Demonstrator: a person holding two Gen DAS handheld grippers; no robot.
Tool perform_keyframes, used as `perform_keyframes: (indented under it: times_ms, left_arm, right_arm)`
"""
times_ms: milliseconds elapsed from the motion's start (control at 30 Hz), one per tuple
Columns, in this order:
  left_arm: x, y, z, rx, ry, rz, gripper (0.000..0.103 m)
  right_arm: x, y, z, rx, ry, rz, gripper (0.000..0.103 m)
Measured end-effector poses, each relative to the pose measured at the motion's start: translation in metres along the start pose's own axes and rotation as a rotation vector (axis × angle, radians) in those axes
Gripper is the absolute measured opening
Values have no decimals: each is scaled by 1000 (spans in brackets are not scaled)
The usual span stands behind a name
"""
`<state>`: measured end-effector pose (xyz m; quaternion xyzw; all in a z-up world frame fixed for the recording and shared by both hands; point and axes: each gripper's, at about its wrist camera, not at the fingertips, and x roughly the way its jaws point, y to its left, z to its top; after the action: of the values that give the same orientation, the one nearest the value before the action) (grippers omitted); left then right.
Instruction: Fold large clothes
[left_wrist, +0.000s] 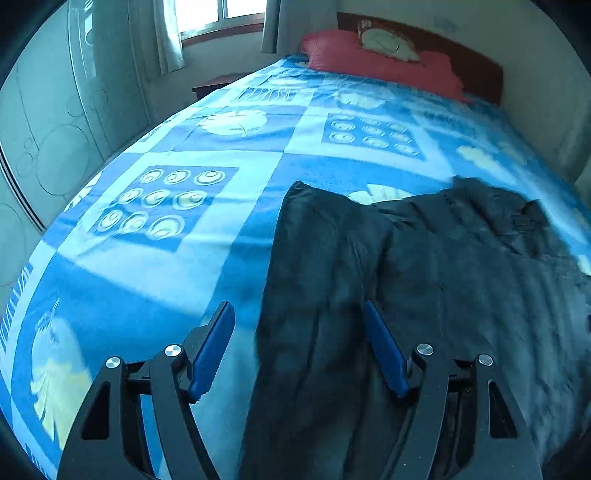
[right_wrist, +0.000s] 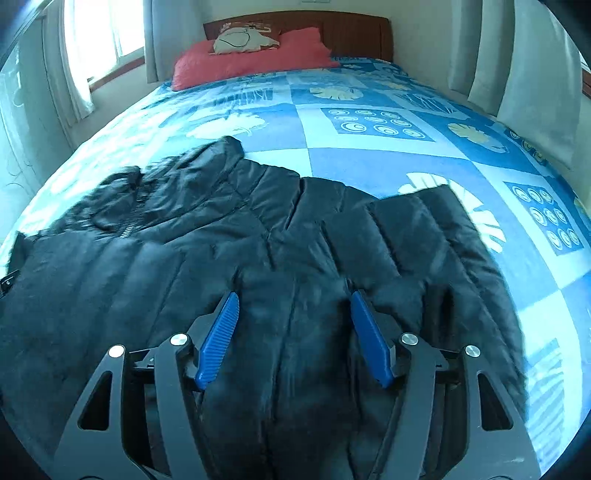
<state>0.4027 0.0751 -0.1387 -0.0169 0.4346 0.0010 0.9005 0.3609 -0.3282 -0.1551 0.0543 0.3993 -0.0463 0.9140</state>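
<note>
A black quilted puffer jacket (right_wrist: 155, 258) lies spread on a bed covered by a blue patterned blanket (right_wrist: 369, 158). In the left wrist view the jacket (left_wrist: 461, 277) fills the right half, one sleeve reaching up toward the middle. My left gripper (left_wrist: 299, 306) hangs open over the jacket's left edge; its blue pads (left_wrist: 218, 343) touch no fabric that I can see. My right gripper (right_wrist: 293, 297) is open above the jacket's body, with cloth under the gap and the blue fingers (right_wrist: 369, 339) apart from it.
A red pillow (right_wrist: 255, 59) with a pale patterned cushion (right_wrist: 243, 38) sits against the wooden headboard (right_wrist: 354, 33). Curtained window (left_wrist: 214, 14) at the far left, a wardrobe (left_wrist: 48, 129) along the left wall, a low nightstand (left_wrist: 218, 83) beside the bed. Blanket (left_wrist: 166, 206) is bare left of the jacket.
</note>
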Motion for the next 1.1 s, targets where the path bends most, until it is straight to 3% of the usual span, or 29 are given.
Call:
perform_keyframes:
  times_ms: [133,300,567,733,933,1100]
  left_arm:
    - [-54,28,-38,-3,-56,-42,72]
    - [-127,64,-120,4,-66,-80,72]
    - [-202,96,-240,-35,27,-174,72]
    - [-229,97,-292,-68,53,-237,72]
    - [-237,93,-327,-105,88,-303,72]
    - [-237,92,-341,-133,111,-339,72]
  right_arm:
    - [-65,-14,-39,-57,-50,-11,74]
    - [-142,-61,-113,-10,-24,-27,74]
    - [-225,-115,-230,149,66,-22,74]
    - [-248,-119,-275,192,95,36,74]
    - [-256,-120,-308,231,135,99,73]
    - [-259,-111,-328,247,172,167,61]
